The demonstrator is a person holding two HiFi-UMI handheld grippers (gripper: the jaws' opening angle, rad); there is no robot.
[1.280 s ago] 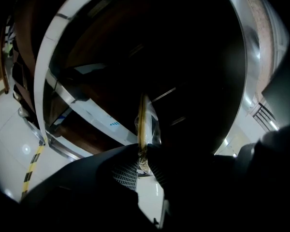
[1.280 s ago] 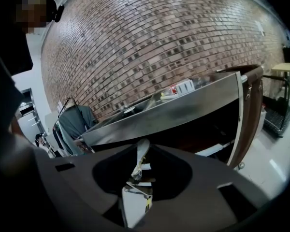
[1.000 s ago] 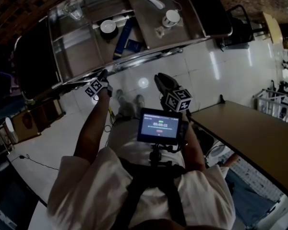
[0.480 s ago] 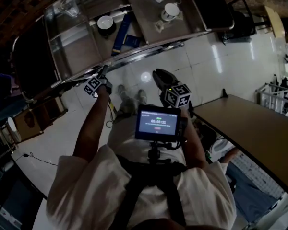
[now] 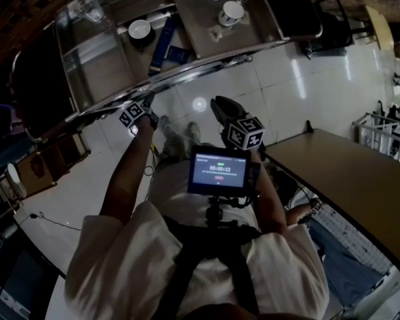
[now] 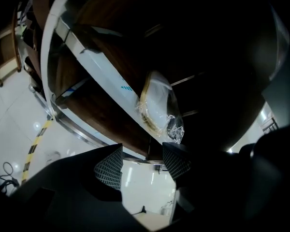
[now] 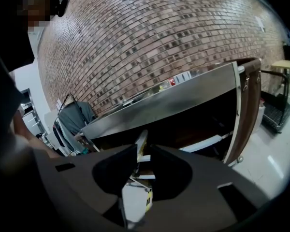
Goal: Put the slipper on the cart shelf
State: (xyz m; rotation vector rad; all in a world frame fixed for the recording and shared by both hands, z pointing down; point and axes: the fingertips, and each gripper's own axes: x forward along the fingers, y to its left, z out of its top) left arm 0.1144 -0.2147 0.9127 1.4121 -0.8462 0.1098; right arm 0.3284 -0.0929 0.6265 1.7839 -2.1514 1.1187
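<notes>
As left tongs (image 6: 142, 161), just opened, gape before slipper (image 6: 157, 105), right tongs (image 7: 143, 153) grip second slipper (image 7: 141, 139).

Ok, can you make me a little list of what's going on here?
slipper: wrapped in plastic, lying on the cart shelf
left gripper: jaws have just been opening, now apart, nothing between them
right gripper: jaws shut on a thin pale thing
other things: a cup, a blue box
</notes>
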